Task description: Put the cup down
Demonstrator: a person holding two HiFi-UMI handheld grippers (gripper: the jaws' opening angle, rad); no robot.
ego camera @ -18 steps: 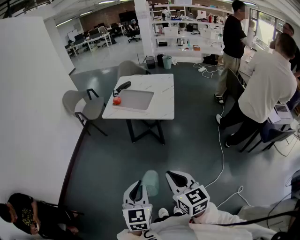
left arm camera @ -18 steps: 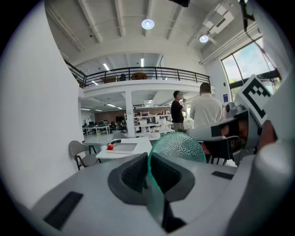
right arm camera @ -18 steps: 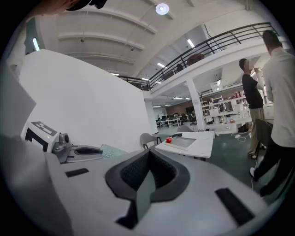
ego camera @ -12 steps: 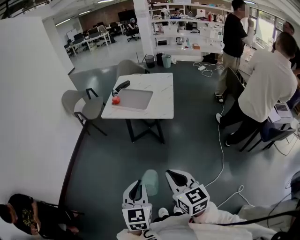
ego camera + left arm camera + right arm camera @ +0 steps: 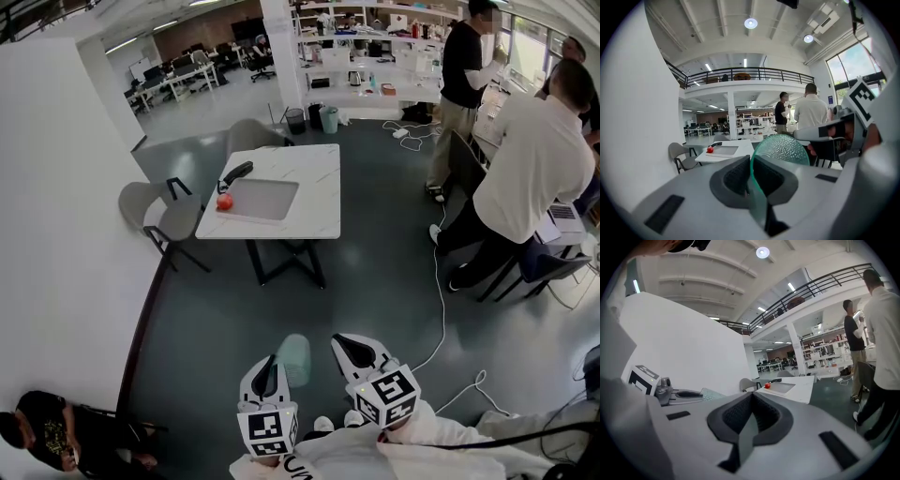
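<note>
Two grippers held low: the left gripper [image 5: 749,177] pinches a translucent green plastic cup [image 5: 781,150] by its wall. The right gripper [image 5: 751,414] is closed and empty, far from the white table [image 5: 320,184].

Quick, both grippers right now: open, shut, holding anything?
Left gripper: shut on the wall of the green cup.
Right gripper: shut, nothing between its jaws.

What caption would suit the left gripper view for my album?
Left gripper pinching a green cup by its wall, white table far ahead.
</note>
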